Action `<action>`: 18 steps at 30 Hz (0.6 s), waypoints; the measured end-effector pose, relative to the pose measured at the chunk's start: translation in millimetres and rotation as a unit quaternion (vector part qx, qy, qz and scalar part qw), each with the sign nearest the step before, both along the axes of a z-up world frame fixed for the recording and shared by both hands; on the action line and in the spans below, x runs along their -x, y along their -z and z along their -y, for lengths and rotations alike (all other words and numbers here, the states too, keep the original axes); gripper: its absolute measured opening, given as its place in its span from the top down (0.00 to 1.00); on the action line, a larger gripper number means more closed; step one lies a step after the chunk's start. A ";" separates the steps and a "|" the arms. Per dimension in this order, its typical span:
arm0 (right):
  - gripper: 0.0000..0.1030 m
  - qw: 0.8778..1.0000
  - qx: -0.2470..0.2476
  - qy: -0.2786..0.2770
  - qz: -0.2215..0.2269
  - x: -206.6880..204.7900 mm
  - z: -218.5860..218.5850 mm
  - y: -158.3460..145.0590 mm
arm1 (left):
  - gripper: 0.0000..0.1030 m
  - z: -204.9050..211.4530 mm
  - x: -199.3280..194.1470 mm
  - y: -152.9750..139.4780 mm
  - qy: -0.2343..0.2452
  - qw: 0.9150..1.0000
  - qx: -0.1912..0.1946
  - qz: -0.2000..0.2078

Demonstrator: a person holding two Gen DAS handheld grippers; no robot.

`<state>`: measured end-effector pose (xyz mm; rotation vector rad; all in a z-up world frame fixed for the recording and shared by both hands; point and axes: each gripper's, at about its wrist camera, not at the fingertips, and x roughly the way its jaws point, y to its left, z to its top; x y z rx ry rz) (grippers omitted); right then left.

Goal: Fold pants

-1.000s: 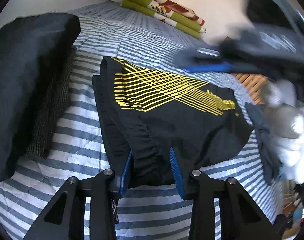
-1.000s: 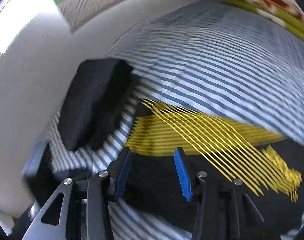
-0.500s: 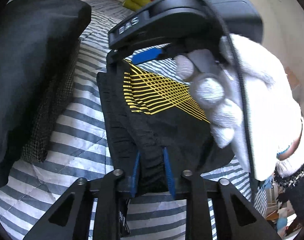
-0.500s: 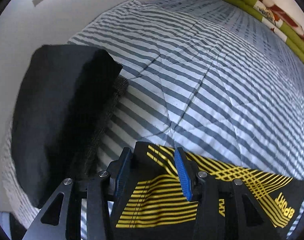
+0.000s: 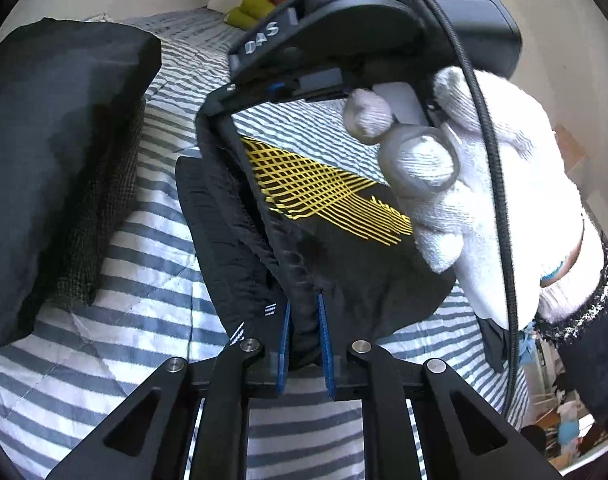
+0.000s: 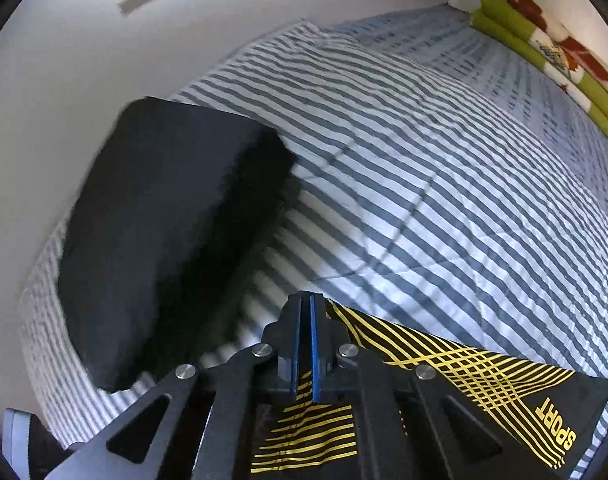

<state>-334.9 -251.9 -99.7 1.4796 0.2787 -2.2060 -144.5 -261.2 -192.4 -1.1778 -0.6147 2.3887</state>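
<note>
Black pants [image 5: 343,264] with a yellow line print lie on the striped bed. My left gripper [image 5: 304,320] is shut on the gathered waistband at the near edge. In the left wrist view my right gripper [image 5: 224,110], held by a white-gloved hand [image 5: 483,184], pinches the far corner and lifts it. From the right wrist view, the right gripper [image 6: 305,344] is shut on that corner, and the pants [image 6: 483,380] with the yellow print trail off to the lower right.
A stack of dark folded clothes [image 5: 52,152] lies to the left on the striped bedsheet [image 5: 136,308]; it also shows as dark folded clothes [image 6: 164,232] beside the wall. A green and red blanket [image 6: 551,52] lies at the far end of the bed.
Both grippers went from open to shut on the pants. The right gripper came down onto the far corner and lifted it; the left closed on the waistband.
</note>
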 end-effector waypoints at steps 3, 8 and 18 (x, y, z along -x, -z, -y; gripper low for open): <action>0.96 1.000 -0.012 0.000 0.016 1.3 11.3 16.6 | 0.79 3.1 2.8 11.6 -0.007 0.999 0.009 0.030; 0.75 0.999 -0.025 0.012 0.034 6.5 18.3 45.2 | 0.66 15.6 0.4 11.2 -0.022 0.999 0.017 0.036; 0.69 0.985 0.133 0.105 -0.009 -23.2 -121.6 -12.8 | 0.58 -7.3 11.0 -8.1 -0.022 0.999 0.033 -0.015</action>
